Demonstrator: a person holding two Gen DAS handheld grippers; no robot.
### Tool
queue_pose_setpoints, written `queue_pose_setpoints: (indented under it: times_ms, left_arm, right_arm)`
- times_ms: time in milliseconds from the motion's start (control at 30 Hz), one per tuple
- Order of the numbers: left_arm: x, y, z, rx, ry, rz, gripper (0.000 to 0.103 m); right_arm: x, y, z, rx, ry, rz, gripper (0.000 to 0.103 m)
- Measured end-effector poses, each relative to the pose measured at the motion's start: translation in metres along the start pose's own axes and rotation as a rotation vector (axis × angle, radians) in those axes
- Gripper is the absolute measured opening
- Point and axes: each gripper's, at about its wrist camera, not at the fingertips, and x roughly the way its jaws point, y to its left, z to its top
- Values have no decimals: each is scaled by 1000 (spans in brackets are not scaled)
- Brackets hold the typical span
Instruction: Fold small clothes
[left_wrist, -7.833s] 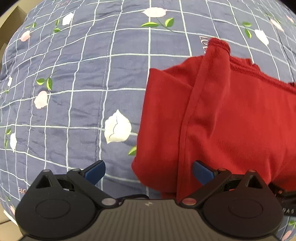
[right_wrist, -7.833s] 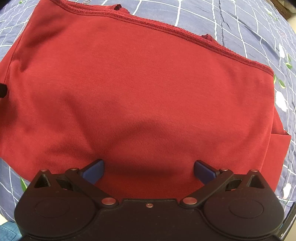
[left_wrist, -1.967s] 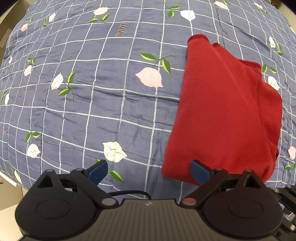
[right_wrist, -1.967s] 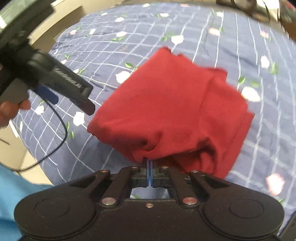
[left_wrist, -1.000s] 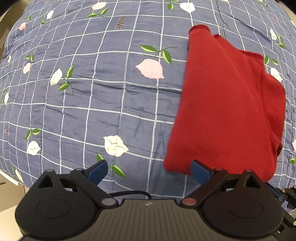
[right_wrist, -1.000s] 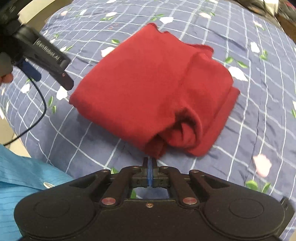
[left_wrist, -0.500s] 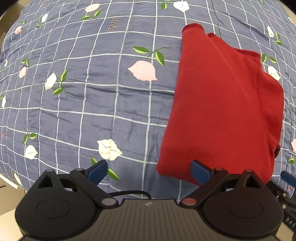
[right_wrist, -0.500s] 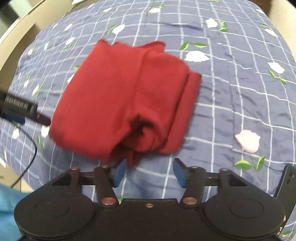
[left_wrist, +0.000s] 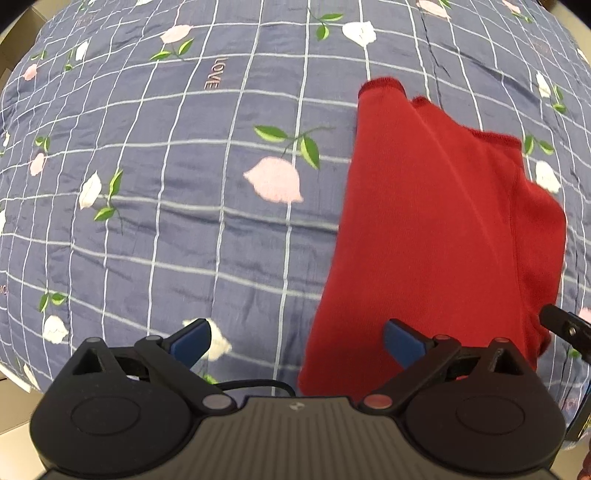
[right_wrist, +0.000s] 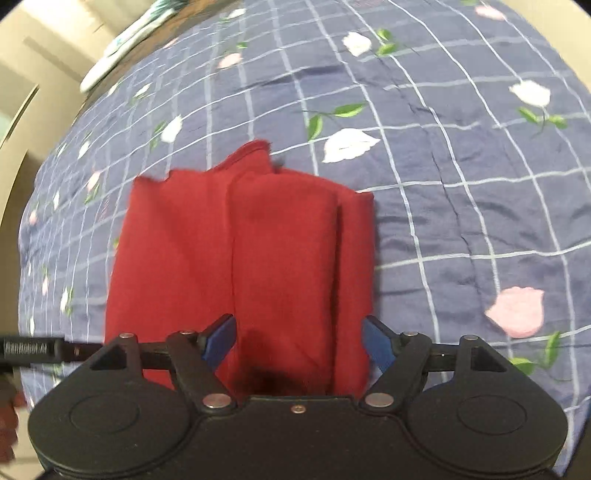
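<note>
A red garment (left_wrist: 436, 236) lies folded into a narrow stack on the blue flowered bedspread (left_wrist: 184, 184). In the left wrist view it fills the right side, its near corner reaching between the blue pads. My left gripper (left_wrist: 297, 341) is open and holds nothing. In the right wrist view the same red garment (right_wrist: 258, 258) lies straight ahead with layered folds, its near end between the spread fingers. My right gripper (right_wrist: 299, 341) is open over that end, gripping nothing.
The bedspread (right_wrist: 461, 166) stretches wide to the left of the garment and beyond it. The other gripper's black tip (left_wrist: 565, 326) pokes in at the right edge of the left wrist view. A beige floor (right_wrist: 40, 66) shows past the bed's far left edge.
My right gripper, shut on the garment's edge a second ago, has opened and let it go, then swung round to face the fold head-on. The left gripper stayed open and shifted slightly.
</note>
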Motion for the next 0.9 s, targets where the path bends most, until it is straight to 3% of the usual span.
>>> queue_pose_setpoints:
  times_ms: [133,233,333,400,500,700,900]
  left_arm:
    - [7,-4,13,3,-2,10,102]
    - [15,-8,20,18,1,17,102]
    - [22,-13,26,30,8,18,102]
    - [26,-16,28,43,14,18,102]
    - [28,-20,30,60,18,12,102]
    - [29,-17,34,63,23,-31,102]
    - [28,-10,37,54,8,-70,102]
  right_arm:
    - [16,-3,12,70,14,-4,76]
    - [23,-2,18,88,20,-10,65]
    - [27,1,21,82,33,-31,43]
    - [29,4,22,46,36,-61,22]
    - [27,1,21,33,29,-66,11]
    - [19,-7,13,38,-1,-86,6]
    - [17,-21,10,67,12,-128,7]
